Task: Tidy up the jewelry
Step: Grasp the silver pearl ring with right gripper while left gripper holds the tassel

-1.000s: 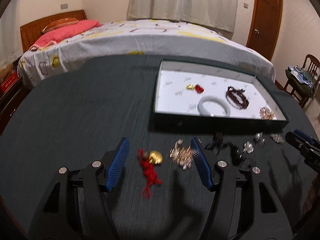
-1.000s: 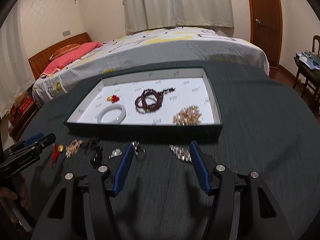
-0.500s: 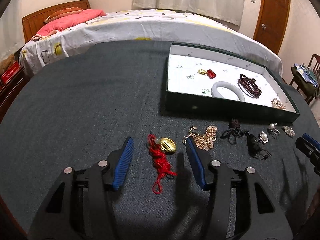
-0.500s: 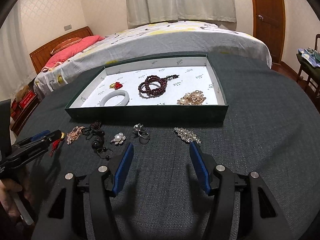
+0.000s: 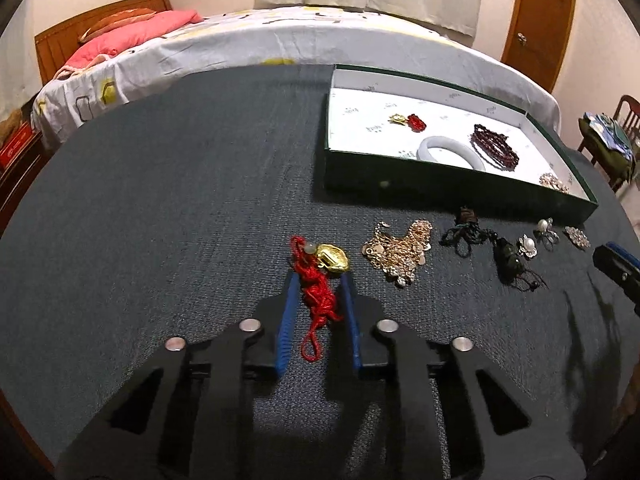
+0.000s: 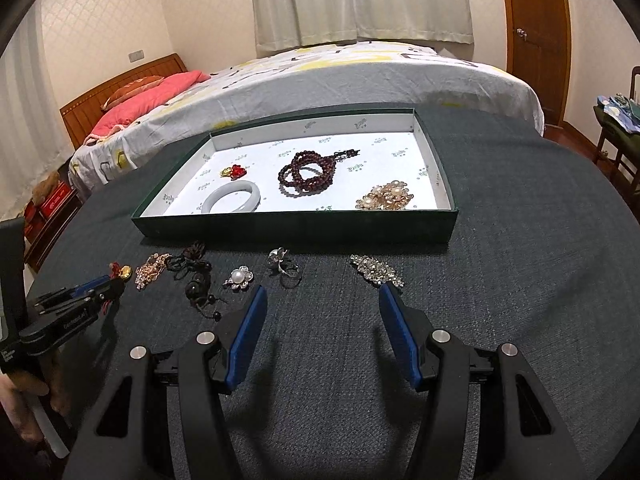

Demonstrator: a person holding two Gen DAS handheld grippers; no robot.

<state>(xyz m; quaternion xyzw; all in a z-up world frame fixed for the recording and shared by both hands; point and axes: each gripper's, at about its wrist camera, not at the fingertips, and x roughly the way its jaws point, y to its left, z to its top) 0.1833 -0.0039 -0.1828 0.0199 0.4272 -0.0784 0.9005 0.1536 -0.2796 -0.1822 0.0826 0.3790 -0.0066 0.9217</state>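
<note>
A red cord (image 5: 318,296) with a gold pendant (image 5: 333,258) lies on the dark table cloth. My left gripper (image 5: 319,280) straddles the cord; its jaws are closing and the blue pads touch the bundle on both sides. The right wrist view shows that left gripper (image 6: 112,284) at the far left. My right gripper (image 6: 322,292) stands open over bare cloth, just short of a rhinestone brooch (image 6: 376,270). The green tray (image 6: 296,224) holds a white bangle (image 6: 231,196), a dark red bead bracelet (image 6: 306,172), a pearl brooch (image 6: 386,197) and a red-gold charm (image 6: 233,171).
In front of the tray lie a gold chain heap (image 5: 400,250), a black corded piece (image 5: 468,232), a pearl flower brooch (image 6: 239,278) and a ring (image 6: 284,266). A bed (image 6: 360,76) stands behind the table, with a door (image 6: 536,32) and a chair (image 5: 624,120) at the right.
The left gripper's jaws have drawn in from wide apart to tight around the red cord. The right gripper has stayed where it was, equally open.
</note>
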